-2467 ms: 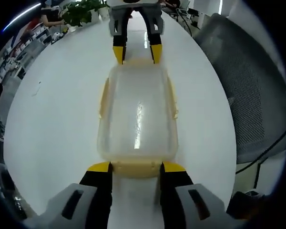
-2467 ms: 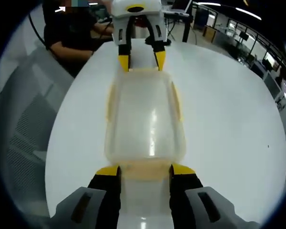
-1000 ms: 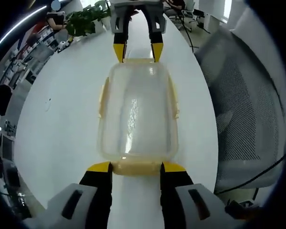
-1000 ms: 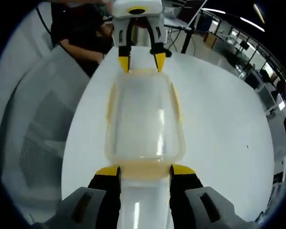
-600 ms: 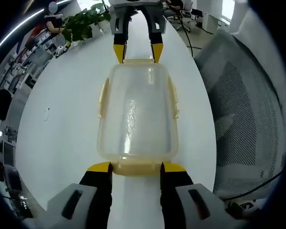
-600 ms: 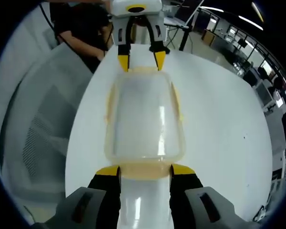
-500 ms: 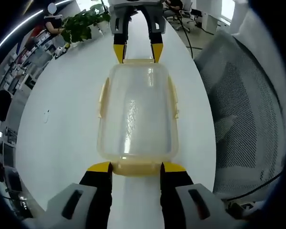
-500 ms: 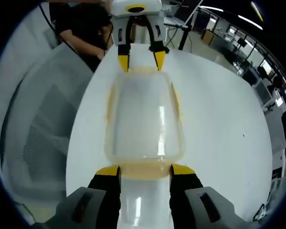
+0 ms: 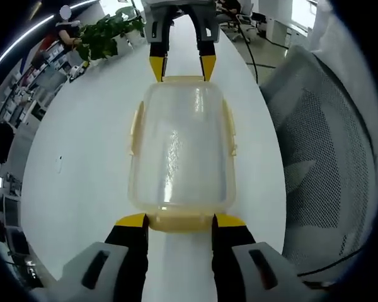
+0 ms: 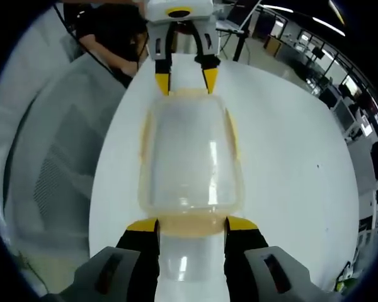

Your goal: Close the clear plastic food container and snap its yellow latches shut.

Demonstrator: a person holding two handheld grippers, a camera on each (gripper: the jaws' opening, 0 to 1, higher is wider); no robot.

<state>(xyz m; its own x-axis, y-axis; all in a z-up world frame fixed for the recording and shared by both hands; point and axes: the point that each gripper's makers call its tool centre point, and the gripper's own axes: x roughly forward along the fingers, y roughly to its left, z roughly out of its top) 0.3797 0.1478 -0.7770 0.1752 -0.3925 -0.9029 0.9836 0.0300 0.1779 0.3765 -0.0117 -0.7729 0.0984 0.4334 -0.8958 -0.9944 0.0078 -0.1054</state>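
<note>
Lidded container [image 9: 179,151] on white bench [image 9: 82,157]; left hand-held gripper [image 9: 179,221] and right hand-held gripper [image 10: 191,225] spread, straddling opposite end latches.

The left hand-held gripper [image 9: 179,220] has two black jaws capped with yellow tips, each rising from a light grey moulded body with a dark oblong slot set in it. The right hand-held gripper [image 10: 191,224] is built alike: black jaws, yellow tips, grey housing with dark slots. Seen from across, each carries a white-grey block above its jaws.
</note>
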